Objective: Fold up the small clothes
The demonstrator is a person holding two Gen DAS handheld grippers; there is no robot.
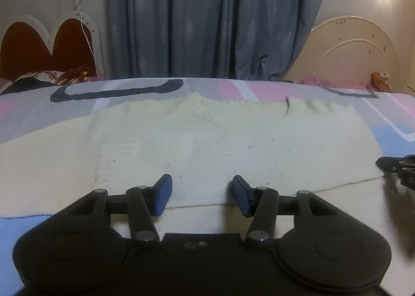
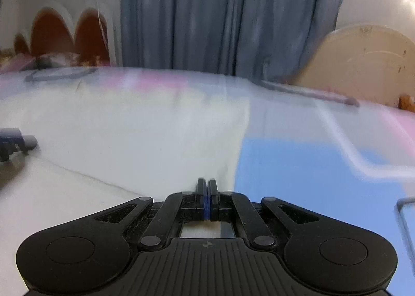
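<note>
— Where's the sweater [image 1: 207,145] from my left tool [image 1: 201,196]?

— Flat on the bed [image 1: 384,137], dead ahead; hem nearest, neckline far, long axis running side to side; left tool's pads spread apart over the hem

— And my right tool [image 2: 207,188]?

— Pressed together, empty I judge; at the sweater's right edge; left is nearer the hem's middle
</note>
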